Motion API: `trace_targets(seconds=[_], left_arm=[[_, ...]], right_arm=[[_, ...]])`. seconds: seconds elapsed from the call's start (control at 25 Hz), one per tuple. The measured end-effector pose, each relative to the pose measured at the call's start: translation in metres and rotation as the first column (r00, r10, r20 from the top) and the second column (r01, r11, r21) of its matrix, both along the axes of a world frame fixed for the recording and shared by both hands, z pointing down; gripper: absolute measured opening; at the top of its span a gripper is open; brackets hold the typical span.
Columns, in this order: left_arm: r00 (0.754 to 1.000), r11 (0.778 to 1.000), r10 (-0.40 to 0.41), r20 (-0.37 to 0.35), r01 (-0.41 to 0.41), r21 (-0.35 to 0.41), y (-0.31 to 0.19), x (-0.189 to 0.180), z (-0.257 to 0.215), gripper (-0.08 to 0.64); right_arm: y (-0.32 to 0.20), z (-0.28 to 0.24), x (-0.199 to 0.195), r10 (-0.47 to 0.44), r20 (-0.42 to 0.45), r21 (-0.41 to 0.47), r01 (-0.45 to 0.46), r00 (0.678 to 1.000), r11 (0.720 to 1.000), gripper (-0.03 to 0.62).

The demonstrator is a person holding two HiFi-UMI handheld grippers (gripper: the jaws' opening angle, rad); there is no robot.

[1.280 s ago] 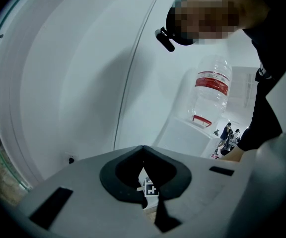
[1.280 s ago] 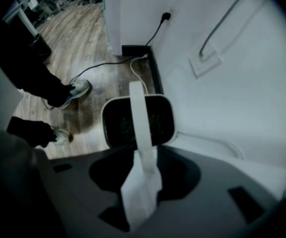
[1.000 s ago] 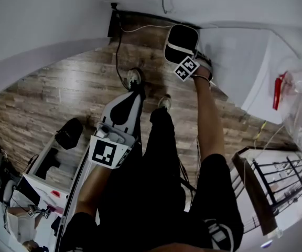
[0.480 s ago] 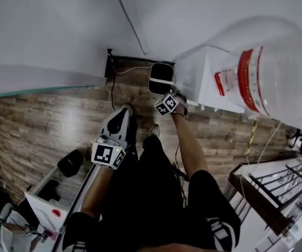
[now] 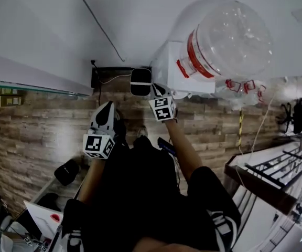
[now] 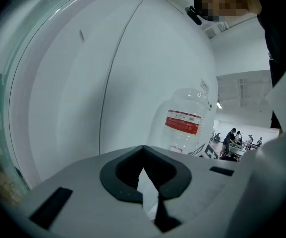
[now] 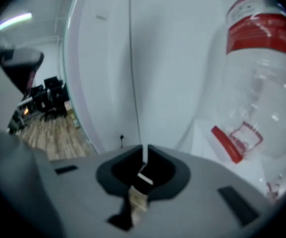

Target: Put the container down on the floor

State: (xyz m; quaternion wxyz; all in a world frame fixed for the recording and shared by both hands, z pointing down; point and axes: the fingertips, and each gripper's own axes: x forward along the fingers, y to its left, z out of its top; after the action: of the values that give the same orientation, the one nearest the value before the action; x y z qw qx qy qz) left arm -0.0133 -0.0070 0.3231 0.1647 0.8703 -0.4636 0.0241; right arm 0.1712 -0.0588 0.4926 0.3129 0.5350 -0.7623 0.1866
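The container (image 5: 229, 41) is a large clear water bottle with a red label band. It sits neck-down on a white stand (image 5: 164, 70) against the wall, and also shows in the left gripper view (image 6: 182, 128) and the right gripper view (image 7: 262, 83). My right gripper (image 5: 140, 83) is raised just left of the stand, below and left of the bottle and apart from it. Its jaws (image 7: 144, 150) are closing to a thin slit with nothing between them. My left gripper (image 5: 108, 109) hangs lower and further left, its jaws (image 6: 143, 148) shut and empty.
A wood-plank floor (image 5: 46, 125) lies below. A thin cable runs down the white wall to a socket (image 5: 94, 64). A dark metal rack (image 5: 266, 177) stands at the right, and a black object (image 5: 67, 172) lies at the lower left. People (image 6: 230, 138) work far behind.
The head view has swung upward, so the bottle has come from the right edge to the upper middle. Both grippers have risen toward the wall, the right one ending near the stand.
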Motion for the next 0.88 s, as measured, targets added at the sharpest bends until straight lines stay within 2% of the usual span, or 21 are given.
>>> trace_targets(seconds=[0.2,0.4,0.6,0.88], left_arm=[[0.999,0.998,-0.027,-0.021,0.029,0.063,0.006,-0.004,-0.029,0.031],[1.000,0.993,0.029,-0.003,-0.029,0.113,0.010,0.008,-0.056,0.032],[0.999,0.985,0.044,-0.001,-0.044,0.168,0.011,0.012,-0.069,0.032],[0.995,0.984,0.101,-0.003,-0.100,0.149,0.012,0.028,-0.060,0.031]], right_arm=[[0.016,-0.082,0.017,0.076,0.180,0.114,-0.097,0.981,0.989,0.041],[0.042,-0.136,0.024,0.068,0.263,0.197,-0.123,0.962,0.973,0.035],[0.066,-0.168,0.020,0.079,0.419,0.217,-0.185,0.905,0.959,0.034],[0.077,-0.164,0.019,0.093,0.441,0.214,-0.206,0.893,0.955,0.032]])
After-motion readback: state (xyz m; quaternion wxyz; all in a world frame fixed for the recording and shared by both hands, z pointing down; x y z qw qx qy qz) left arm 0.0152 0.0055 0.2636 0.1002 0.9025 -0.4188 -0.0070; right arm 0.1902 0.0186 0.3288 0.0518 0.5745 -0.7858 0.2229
